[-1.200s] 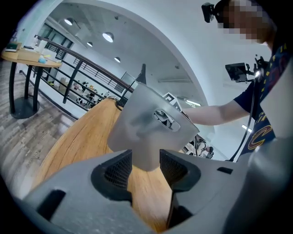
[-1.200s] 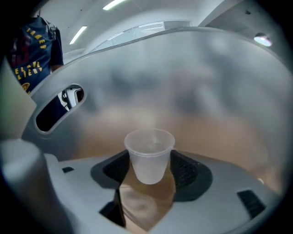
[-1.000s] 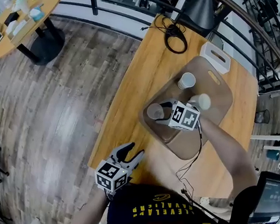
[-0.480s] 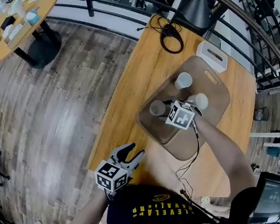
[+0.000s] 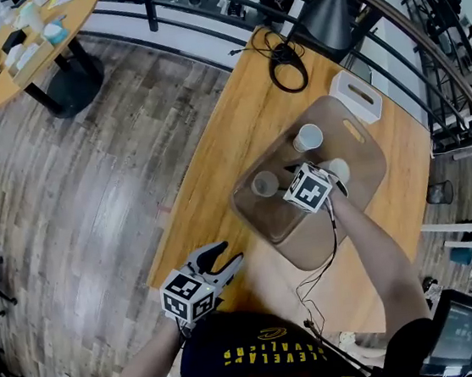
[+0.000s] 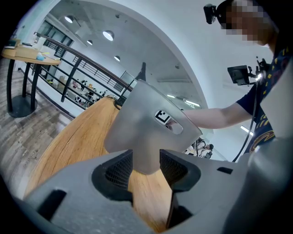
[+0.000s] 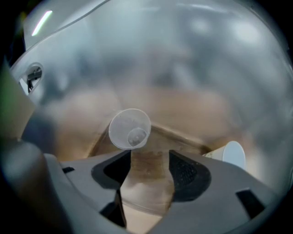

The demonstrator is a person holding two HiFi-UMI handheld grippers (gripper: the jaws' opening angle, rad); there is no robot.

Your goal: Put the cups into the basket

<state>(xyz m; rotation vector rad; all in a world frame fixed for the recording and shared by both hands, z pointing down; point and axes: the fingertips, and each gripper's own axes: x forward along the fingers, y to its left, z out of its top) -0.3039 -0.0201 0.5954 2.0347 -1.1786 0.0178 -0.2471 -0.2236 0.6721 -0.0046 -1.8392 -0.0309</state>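
Beneath it all, floor: a grey-brown wooden plank floor (image 5: 76, 203) fills the left side of the head view.
Table: a long light-wood table (image 5: 238, 132) runs away from the person toward a dark railing. A coiled black cable (image 5: 286, 53) lies at its far end.
Basket: a large rounded basket with a brown inside (image 5: 372, 185) stands on the middle of the table. Its outer wall looks grey in the left gripper view, and a handle slot is cut in each end wall. A small white piece with a slot (image 5: 359, 96) sits just beyond its far end.
Left gripper: the grey left gripper (image 5: 231, 252) is at the table's near edge, close to the basket's near corner but apart from it. Its jaws stand apart with only bare table wood between the pads.
Right gripper: the right gripper (image 7: 150, 160) points steeply down inside the basket under its marker cube (image 5: 308, 188). Its jaws are spread, with nothing but the brown basket floor between them.
Cups: all three stand inside the basket.
Clear plastic cup (image 5: 264, 185): it is upright, just ahead of one right jaw tip and not touching it.
White paper cup (image 5: 307, 138): it stands near the far wall.
Pale cup (image 5: 340, 170): it stands just beside the marker cube, partly hidden.
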